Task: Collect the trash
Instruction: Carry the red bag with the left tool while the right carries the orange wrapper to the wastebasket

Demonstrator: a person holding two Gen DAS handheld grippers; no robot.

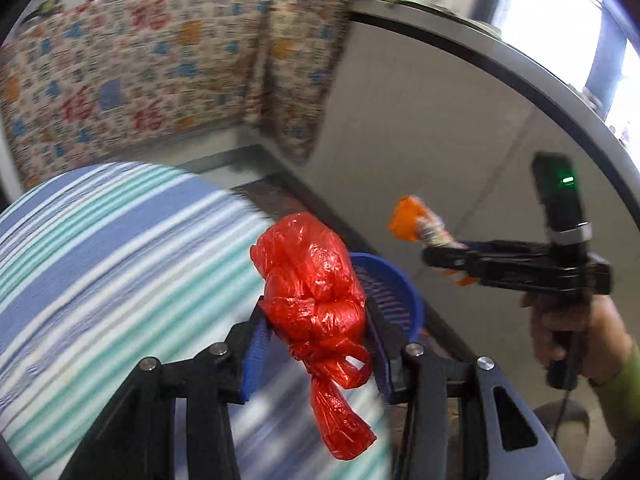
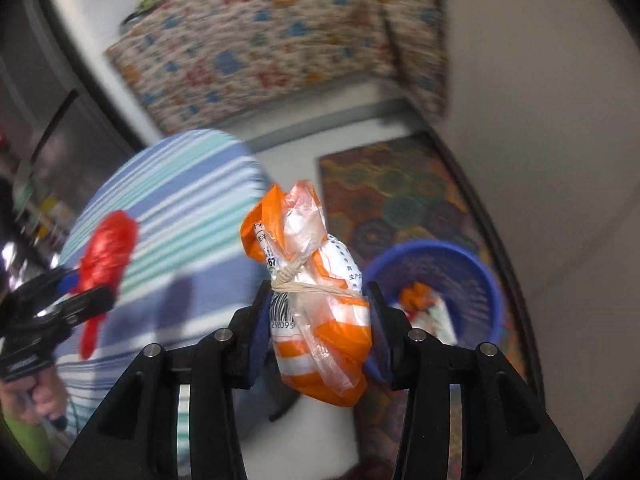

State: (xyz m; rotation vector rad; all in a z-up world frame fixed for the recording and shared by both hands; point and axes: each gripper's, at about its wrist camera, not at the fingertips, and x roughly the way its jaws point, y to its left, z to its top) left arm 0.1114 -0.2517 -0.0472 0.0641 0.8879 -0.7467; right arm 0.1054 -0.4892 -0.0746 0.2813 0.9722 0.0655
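Note:
My left gripper (image 1: 316, 320) is shut on a knotted red plastic bag (image 1: 312, 280), whose tail hangs down below the blue pads. In the right wrist view the same red bag (image 2: 108, 248) shows at the left, in the left gripper (image 2: 86, 288). My right gripper (image 2: 316, 312) is shut on an orange-and-white wrapper bundle (image 2: 316, 300) tied with string; in the left wrist view that bundle (image 1: 416, 220) sticks out of the right gripper (image 1: 444, 248). A blue bin (image 2: 476, 276) sits on the floor to the right, with wrappers inside; its rim (image 1: 392, 280) peeks out behind the red bag.
A round table in a blue, white and teal striped cloth (image 1: 100, 260) lies to the left. A patterned mat (image 2: 392, 200) lies under the bin beside a white wall (image 1: 420, 120). A floral cloth (image 1: 140, 72) drapes the furniture behind. A hand (image 1: 576, 332) holds the right gripper's handle.

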